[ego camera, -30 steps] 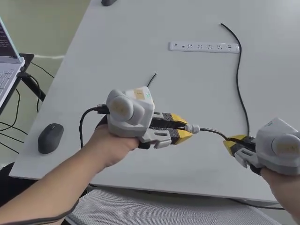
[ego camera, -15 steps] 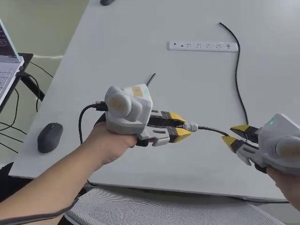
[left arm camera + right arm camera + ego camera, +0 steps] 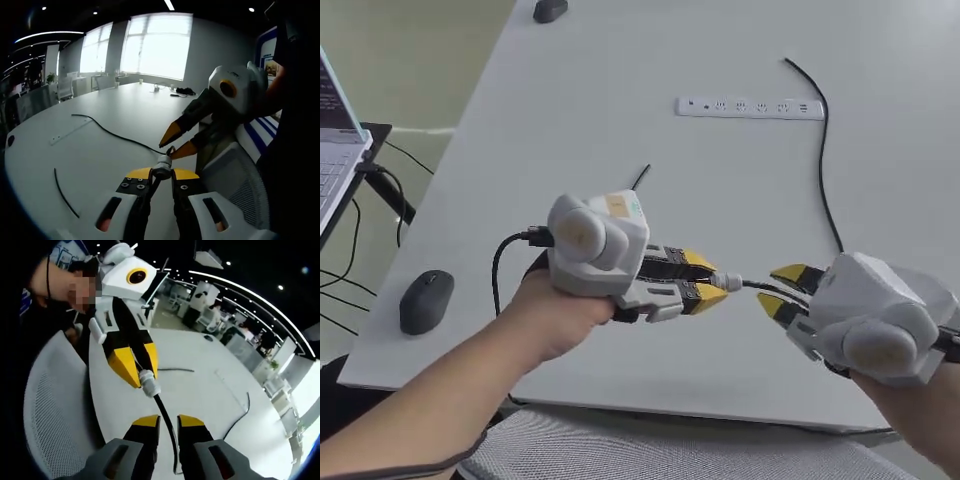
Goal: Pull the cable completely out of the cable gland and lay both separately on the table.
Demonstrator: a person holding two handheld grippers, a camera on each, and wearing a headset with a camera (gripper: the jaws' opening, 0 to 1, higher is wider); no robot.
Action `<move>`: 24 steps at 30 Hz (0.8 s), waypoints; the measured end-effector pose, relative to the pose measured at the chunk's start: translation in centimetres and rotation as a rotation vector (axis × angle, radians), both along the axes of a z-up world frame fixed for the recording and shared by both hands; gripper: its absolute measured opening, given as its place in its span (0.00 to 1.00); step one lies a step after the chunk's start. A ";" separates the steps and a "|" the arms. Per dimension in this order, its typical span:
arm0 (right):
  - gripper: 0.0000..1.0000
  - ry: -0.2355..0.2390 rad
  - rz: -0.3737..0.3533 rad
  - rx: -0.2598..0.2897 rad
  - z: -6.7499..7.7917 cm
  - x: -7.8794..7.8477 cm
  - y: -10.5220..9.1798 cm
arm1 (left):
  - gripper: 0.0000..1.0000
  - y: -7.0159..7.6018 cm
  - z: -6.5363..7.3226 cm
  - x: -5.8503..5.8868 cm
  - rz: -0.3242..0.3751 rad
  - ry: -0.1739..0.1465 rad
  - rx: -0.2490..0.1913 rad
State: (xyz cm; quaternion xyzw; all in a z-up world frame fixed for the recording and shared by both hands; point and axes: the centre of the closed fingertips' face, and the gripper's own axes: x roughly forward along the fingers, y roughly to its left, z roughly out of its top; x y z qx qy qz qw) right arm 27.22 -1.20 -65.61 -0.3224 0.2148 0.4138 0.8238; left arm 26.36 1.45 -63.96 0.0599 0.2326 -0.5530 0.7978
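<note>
Head view, centre of frame: the left gripper (image 3: 705, 281) is held above the white table (image 3: 620, 100), its yellow-tipped jaws clenched on the cable gland (image 3: 728, 283). The gland's pale body projects just past the jaw tips toward the right of the frame. The left gripper view confirms this, with the gland seated between the two yellow pads at lower centre.

The black cable (image 3: 822, 180) leaves the gland's free end and runs right, passing between the jaws of the right gripper (image 3: 782, 289) at lower right. That claw is released: its two yellow tips stand apart, one above the cable and one below. The right gripper view shows the same, with the cable running down the gap between the pads and space on both sides. Whether the cable brushes either pad cannot be told.

Beyond the right gripper the cable lies on the table and climbs the right side of the frame, ending near the upper right. The cable is seated in the gland — not separated. Gland and near cable end are both off the table surface.

Other items noted:
- A white power strip (image 3: 750, 106) lies at upper centre-right, its right end beside the cable.
- A short black strand (image 3: 640, 178) lies at mid-frame above the left gripper.
- A dark mouse (image 3: 425, 300) sits near the table's lower-left edge.
- A laptop (image 3: 335, 150) stands at the left edge, off the table.
</note>
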 end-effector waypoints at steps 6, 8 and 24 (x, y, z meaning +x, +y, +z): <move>0.04 -0.042 0.059 -0.036 0.3 -0.4 1.2 | 0.16 -0.1 0.0 -0.1 0.002 0.007 0.000; 0.02 -0.043 0.064 -0.035 0.3 -0.4 1.3 | 0.16 -0.2 0.0 -0.2 -0.002 0.008 0.006; 0.00 -0.021 0.031 -0.005 0.2 -0.3 0.6 | 0.15 -0.6 0.0 -0.3 -0.013 -0.005 0.003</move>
